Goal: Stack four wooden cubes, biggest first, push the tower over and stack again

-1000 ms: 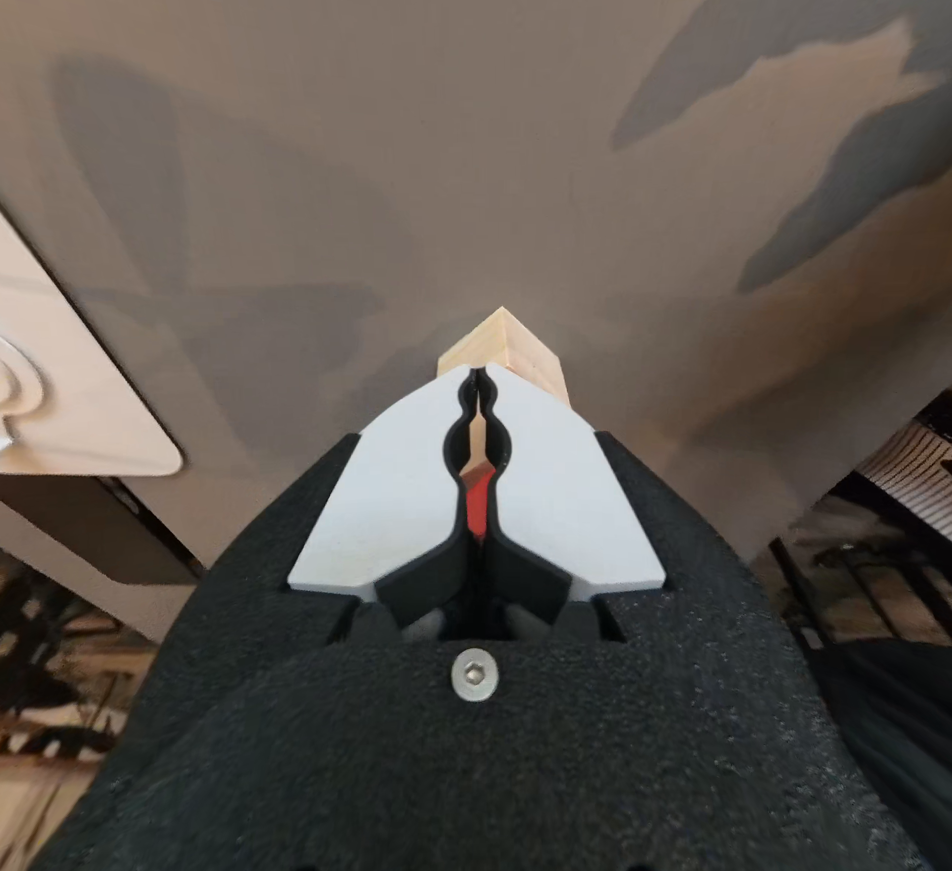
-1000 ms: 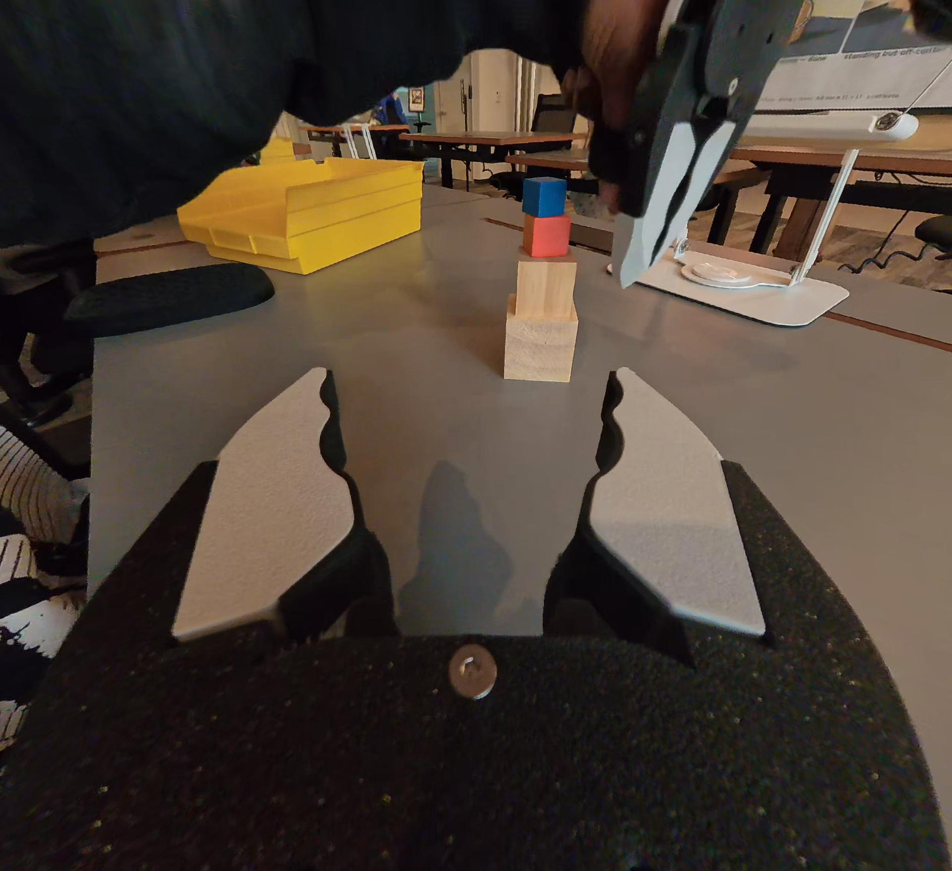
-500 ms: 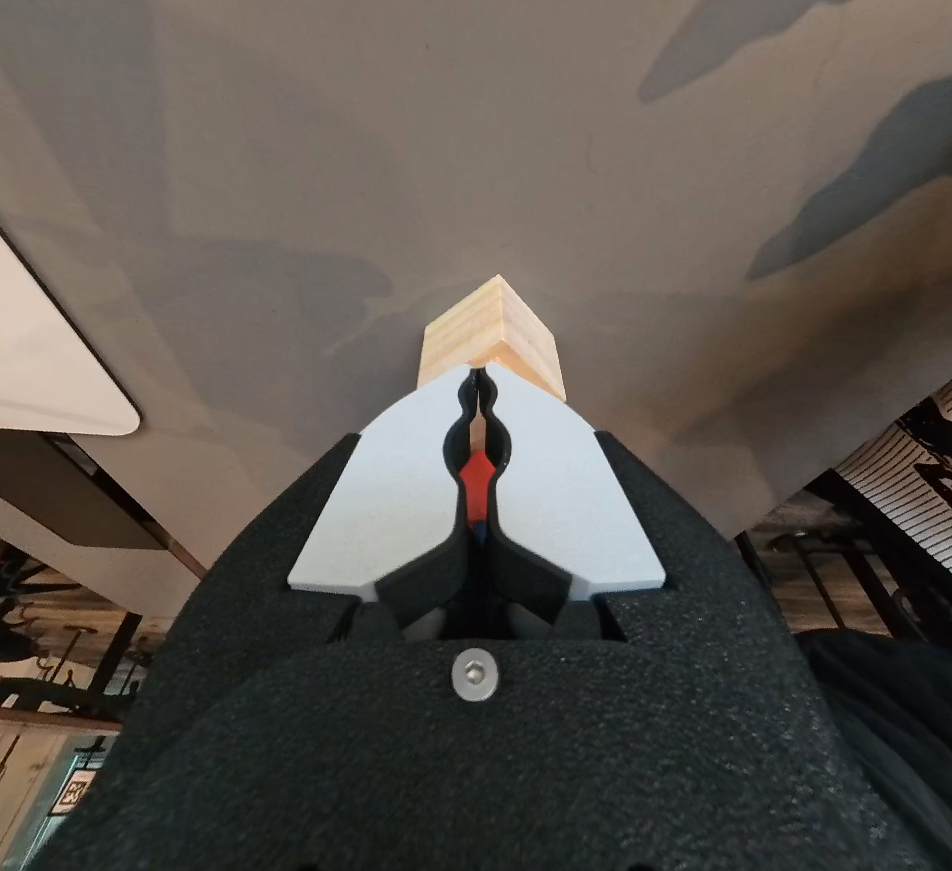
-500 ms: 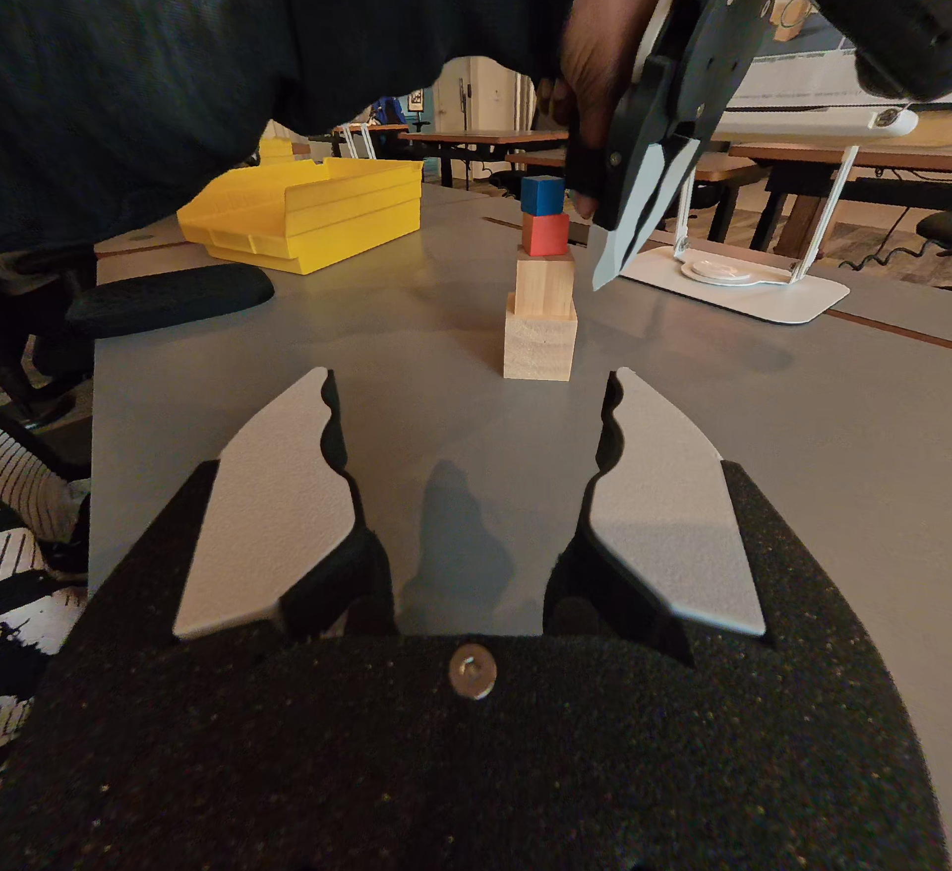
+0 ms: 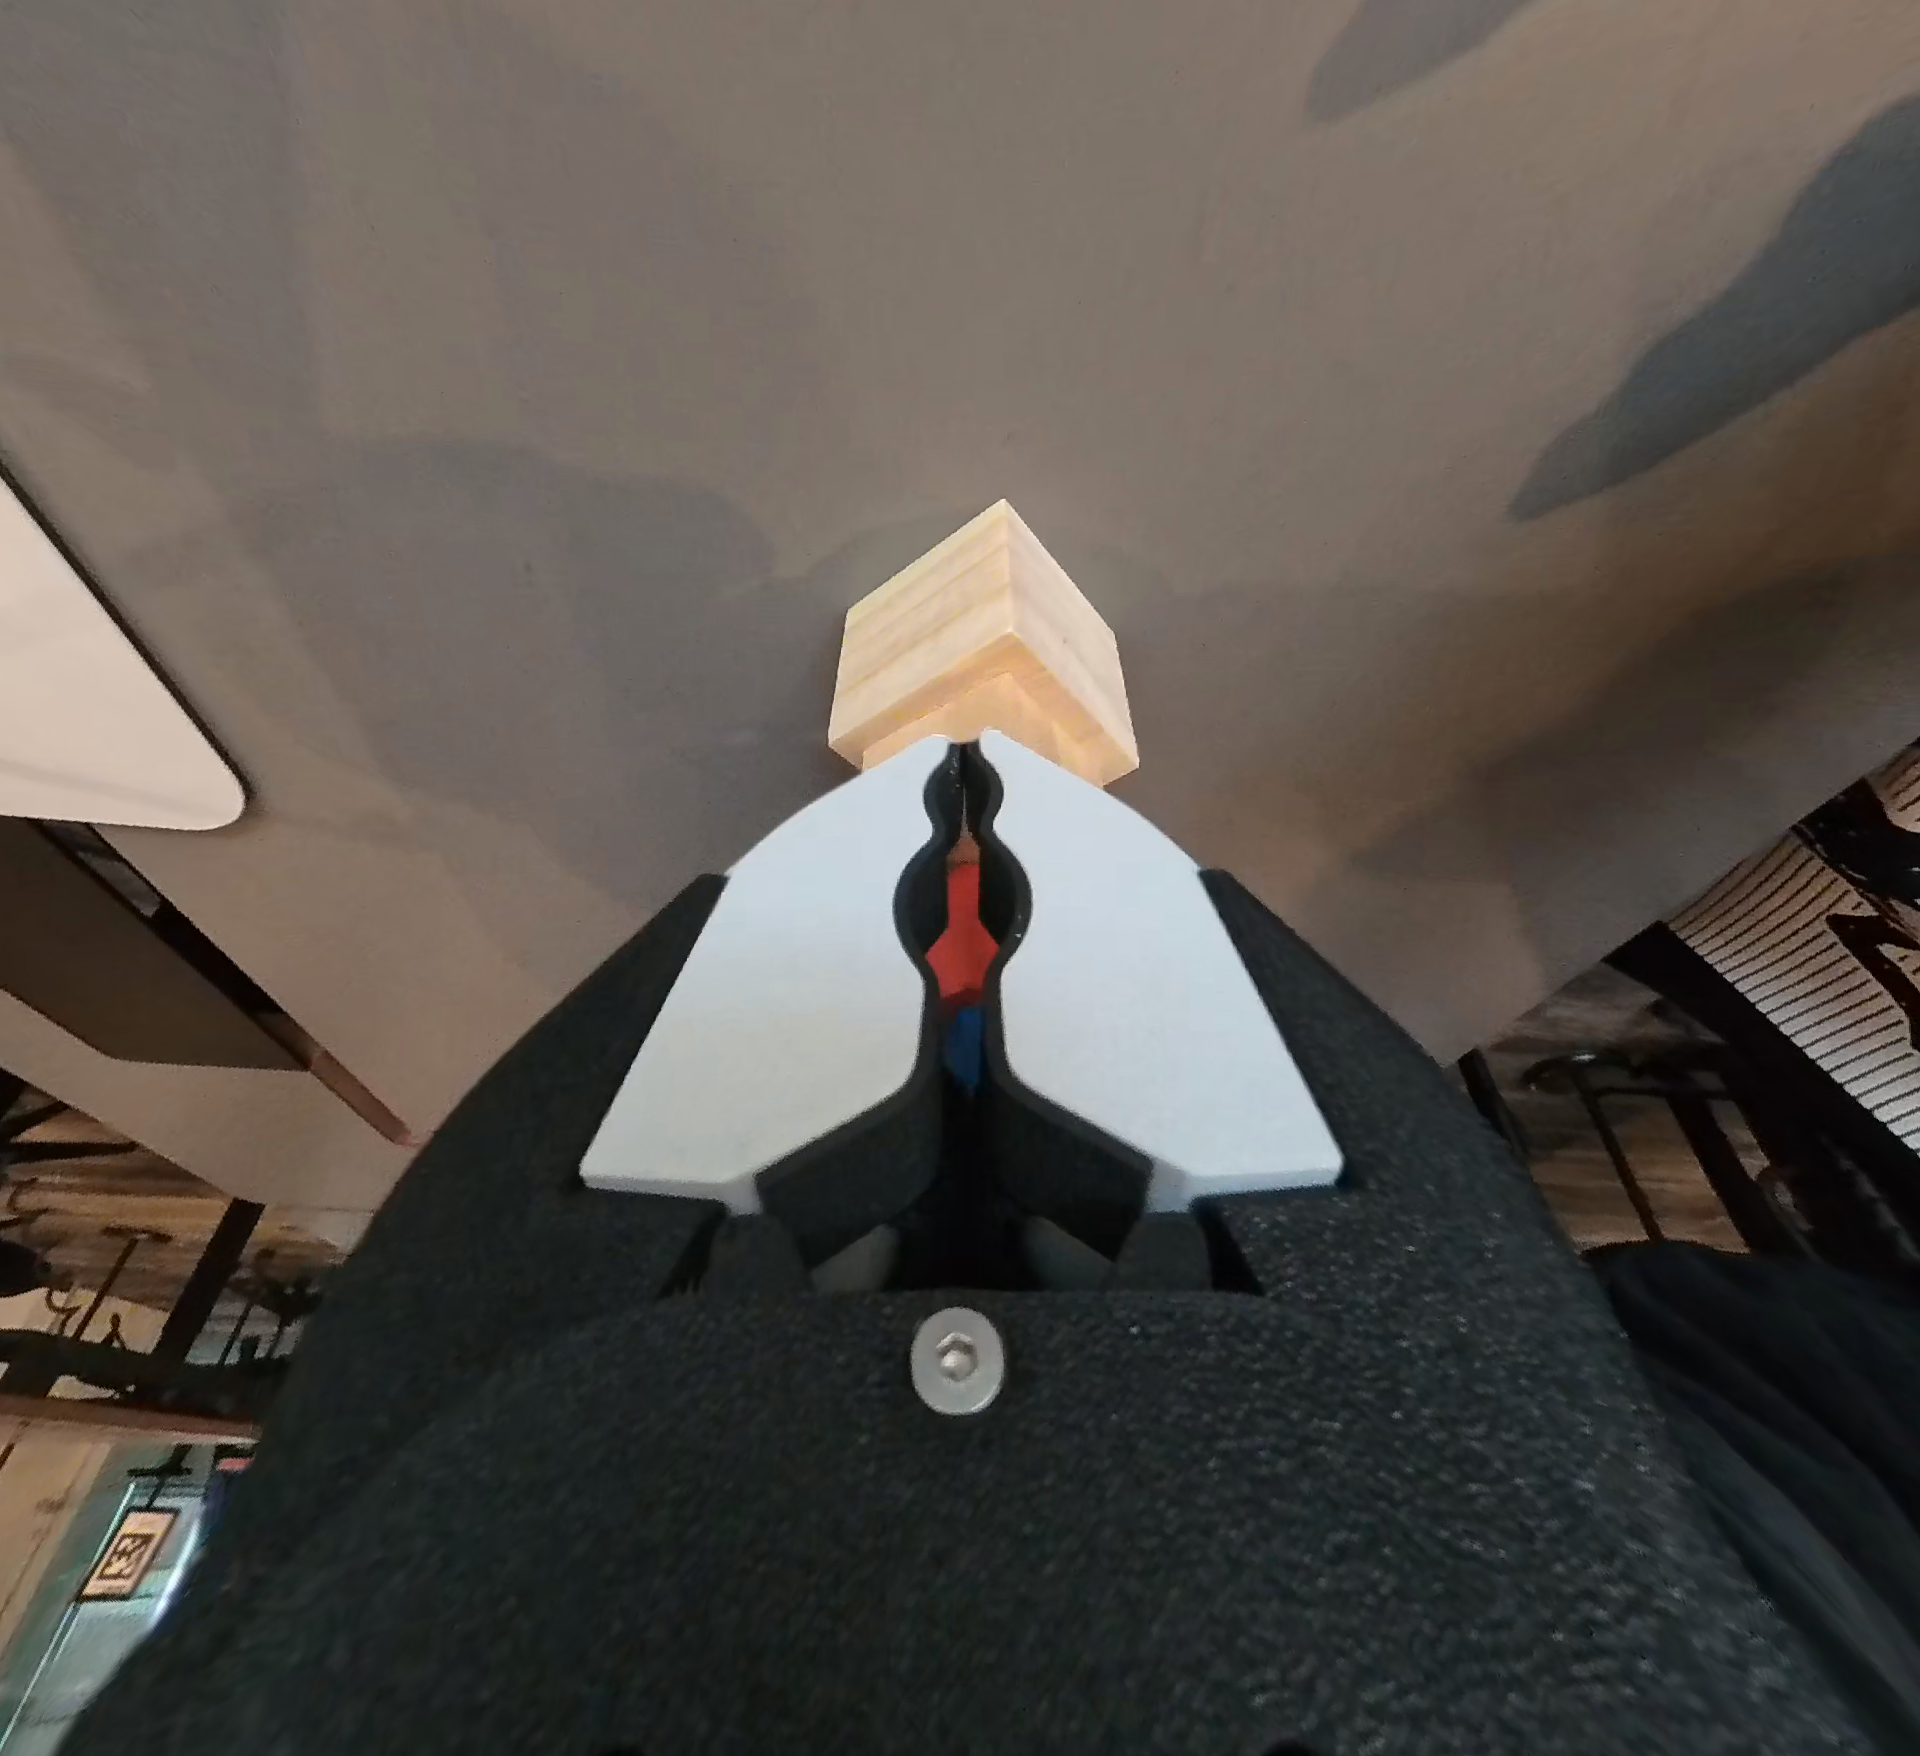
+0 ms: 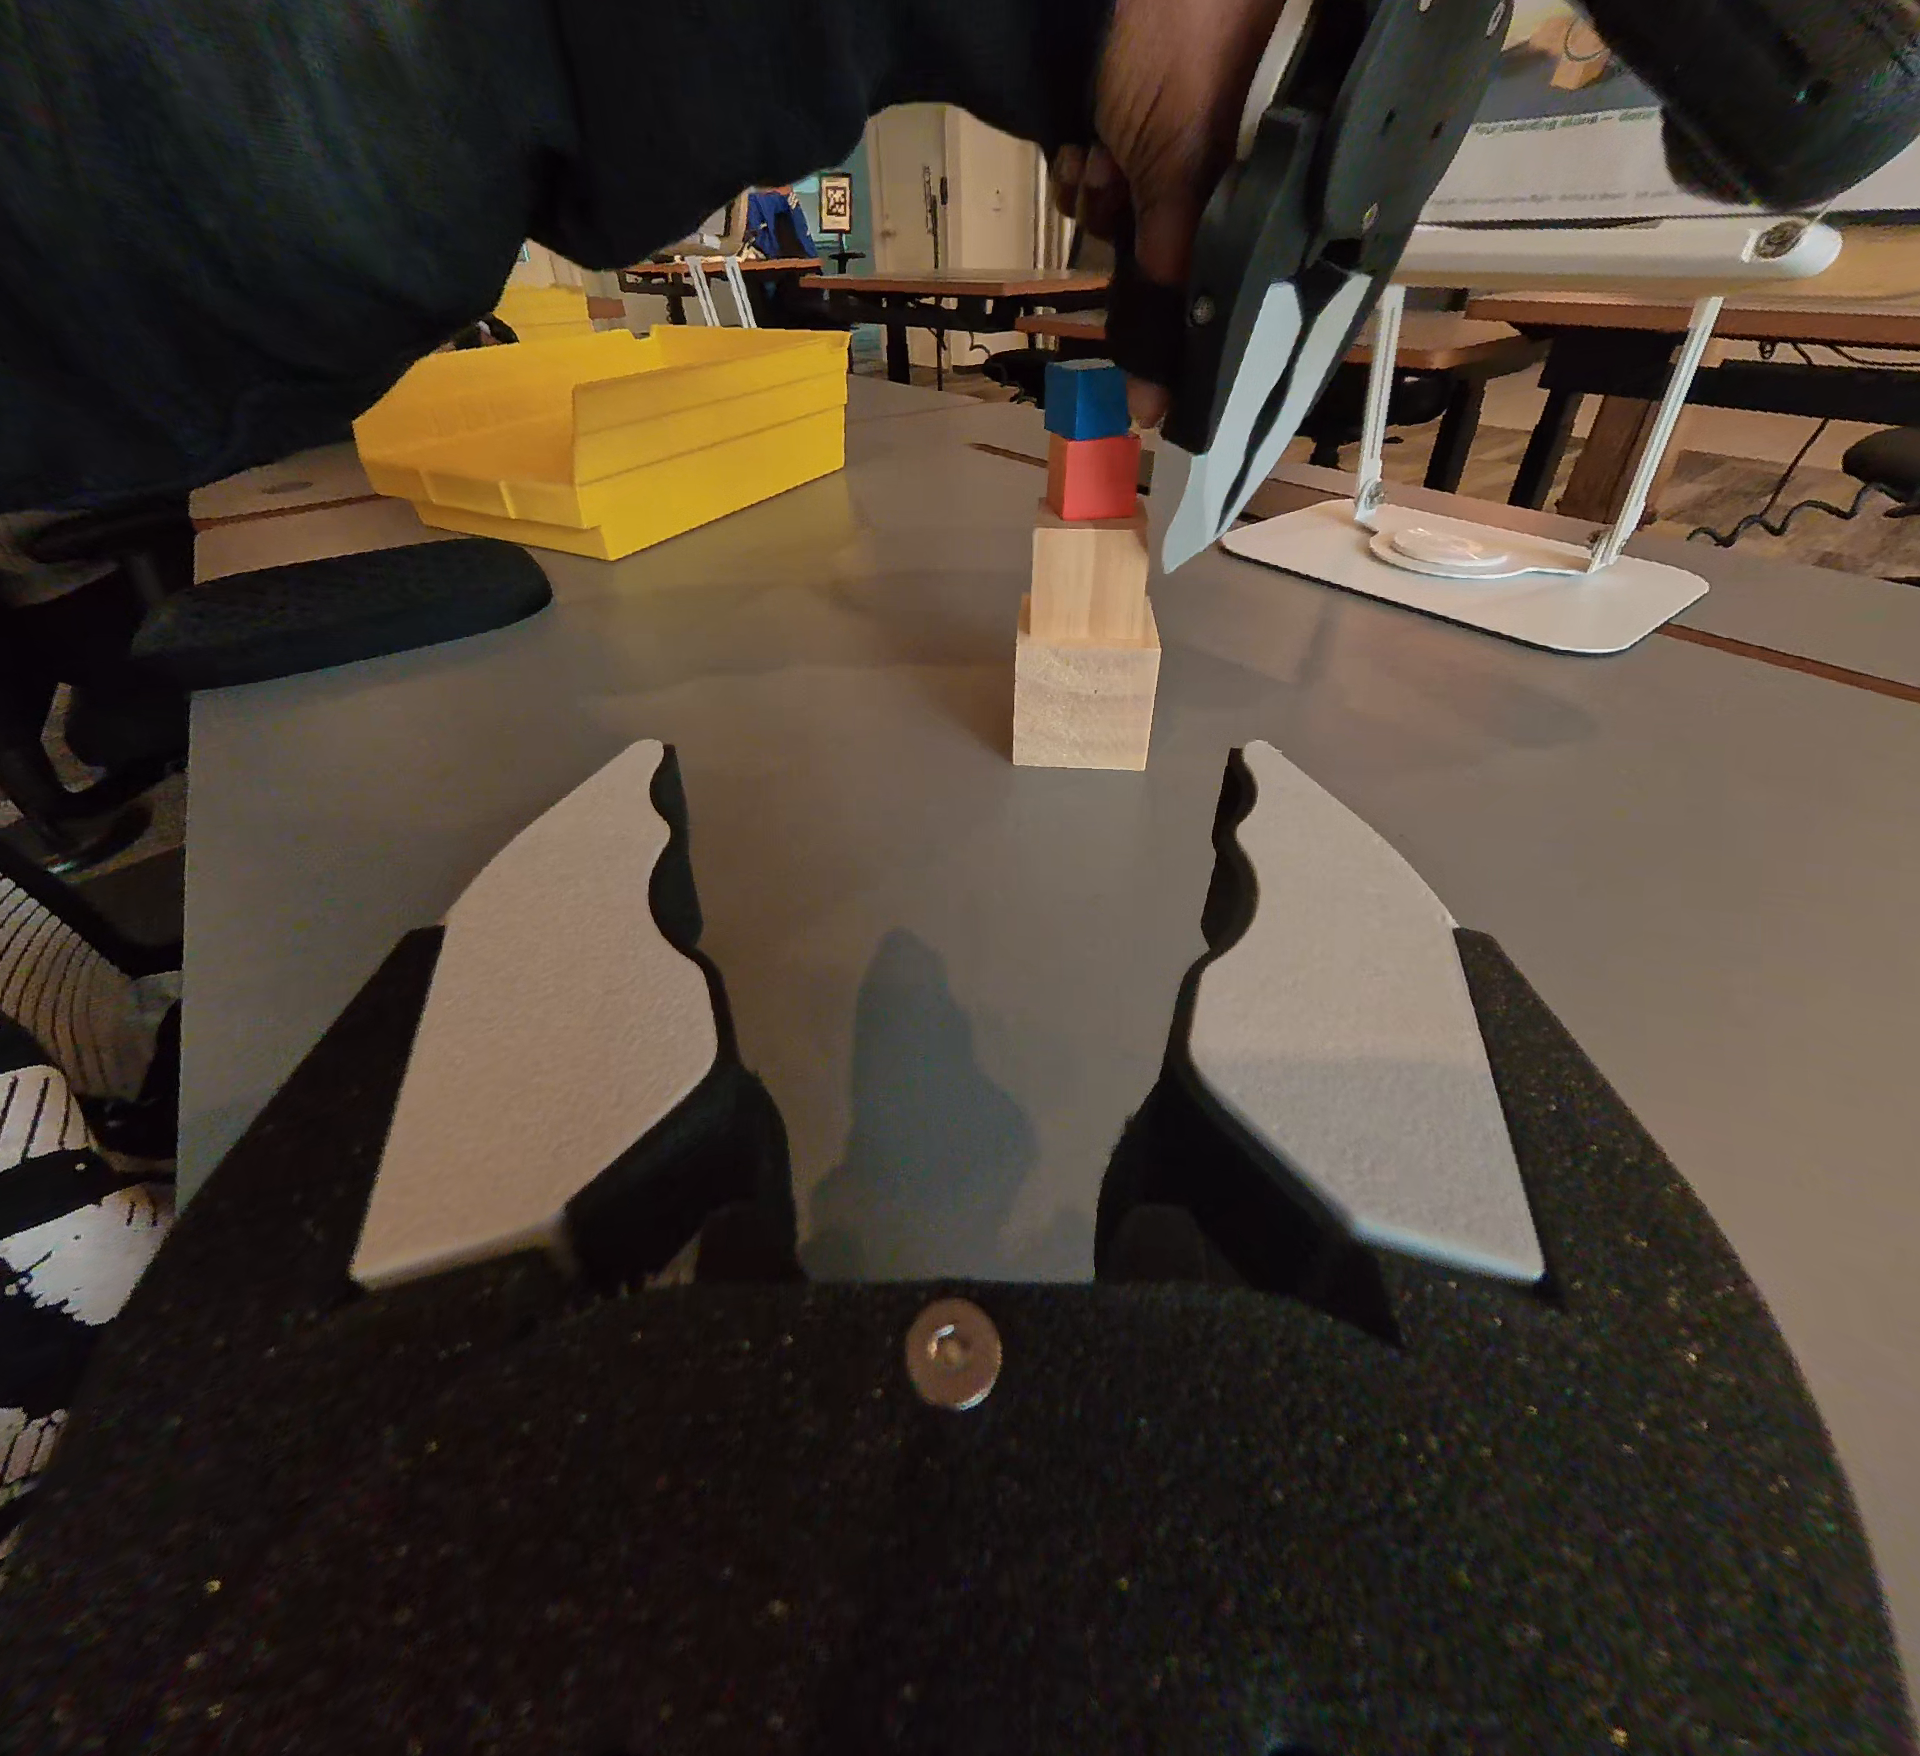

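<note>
Closing in since a moment ago, our left gripper, fingers pressed together and empty, now hangs tip-down just beside the four-cube tower standing mid-table. We judge the push-over is next. Our right gripper waits wide apart, holding nothing, nearer us.

The left gripper has come down beside the tower, its tip now level with the second cube.
</note>
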Tool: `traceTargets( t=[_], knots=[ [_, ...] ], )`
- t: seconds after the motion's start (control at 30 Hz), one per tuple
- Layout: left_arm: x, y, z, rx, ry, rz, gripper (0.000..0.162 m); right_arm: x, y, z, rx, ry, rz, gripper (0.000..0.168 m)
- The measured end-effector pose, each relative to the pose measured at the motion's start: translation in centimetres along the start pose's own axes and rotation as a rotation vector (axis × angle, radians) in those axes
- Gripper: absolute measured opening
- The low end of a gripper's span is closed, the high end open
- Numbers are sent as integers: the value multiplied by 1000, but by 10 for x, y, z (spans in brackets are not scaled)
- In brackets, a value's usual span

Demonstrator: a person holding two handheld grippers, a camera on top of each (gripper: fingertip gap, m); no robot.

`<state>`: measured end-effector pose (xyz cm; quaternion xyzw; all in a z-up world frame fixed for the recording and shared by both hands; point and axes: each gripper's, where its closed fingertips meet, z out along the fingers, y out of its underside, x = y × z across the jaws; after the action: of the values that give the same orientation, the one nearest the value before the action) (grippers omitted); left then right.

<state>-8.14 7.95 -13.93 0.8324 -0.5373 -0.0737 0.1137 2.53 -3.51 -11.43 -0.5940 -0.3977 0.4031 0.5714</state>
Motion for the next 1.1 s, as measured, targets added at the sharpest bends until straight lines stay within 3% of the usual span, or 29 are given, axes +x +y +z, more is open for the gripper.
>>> traceTargets(
  t=[0.47, 0.8, 0.9, 0.93, 0.97, 1.07, 1.1],
  knots=[
    [3, 35, -1, -49, 37, -67, 0, 0, 0, 0, -2, -1, -1, 96],
    [-1, 50, -6, 41, 28, -88, 0, 0, 0, 0, -2, 0, -1, 96],
    [-8, 46, -20, 181, -25, -105, 0, 0, 1, 0, -4, 0, 0, 96],
    [-11, 42, -28, 264, -54, -111, 8, 0, 1, 0, -3, 0, 0, 96],
    [-14, 38, -39, 366, -80, -114, 29, 0, 1, 0, -3, 0, 1, 96],
    [-15, 30, -86, 737, -149, -77, 66, 0, 1, 0, -4, 0, -1, 96],
    [-15, 33, -104, 859, -180, -71, 71, 0, 1, 0, -4, 1, -2, 96]
  ],
)
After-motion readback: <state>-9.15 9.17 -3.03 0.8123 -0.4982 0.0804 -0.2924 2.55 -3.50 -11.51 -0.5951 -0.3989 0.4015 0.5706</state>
